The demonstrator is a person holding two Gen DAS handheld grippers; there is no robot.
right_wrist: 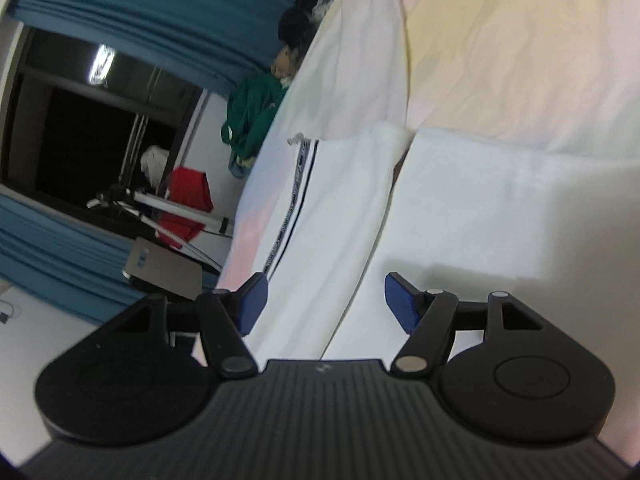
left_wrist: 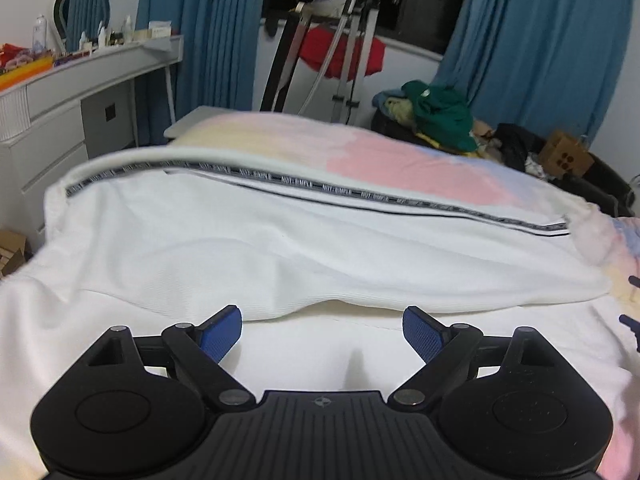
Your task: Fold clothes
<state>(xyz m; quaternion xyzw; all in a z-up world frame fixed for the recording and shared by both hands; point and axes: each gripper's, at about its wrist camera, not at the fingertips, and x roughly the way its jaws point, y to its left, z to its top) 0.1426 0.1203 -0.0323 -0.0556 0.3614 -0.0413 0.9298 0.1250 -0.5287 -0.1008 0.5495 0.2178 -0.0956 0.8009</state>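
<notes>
Garment: a white ribbed-knit garment [left_wrist: 280,248] lies spread across the bed, its upper layer folded over a lower one, the fold's edge a soft rounded roll just beyond the left gripper's fingertips.
Trim: a narrow black woven tape with repeating white lettering [left_wrist: 304,183] runs along the garment's far edge beside a thin dark stripe; the letters are too blurred to read.
Right-wrist view: the same white garment [right_wrist: 344,208] appears rotated, two layers meeting along a shadowed seam, the lettered tape [right_wrist: 294,196] on its left edge ending near a frayed tuft.
Left gripper: the black plastic left gripper with blue textured pads [left_wrist: 322,328] hovers low over the white cloth, jaws spread wide, nothing between them.
Right gripper: the black right gripper with blue pads [right_wrist: 324,300] is likewise spread apart above the garment, holding nothing.
Bedding: a pastel sheet in washed pink, yellow and pale blue patches [left_wrist: 400,160] covers the bed beneath and beyond the garment.
Far right: a heap of crumpled clothes topped by a dark green piece [left_wrist: 440,116] sits beside a brown cardboard box with round holes [left_wrist: 566,156].
Far centre: a metal folding frame draped with a red cloth [left_wrist: 340,56] stands before a dark window.
Curtains: pleated teal-blue curtains [left_wrist: 208,28] hang on both sides.
Far left: a grey desk with drawers [left_wrist: 80,96] carries bottles and small clutter; their labels are unreadable.
</notes>
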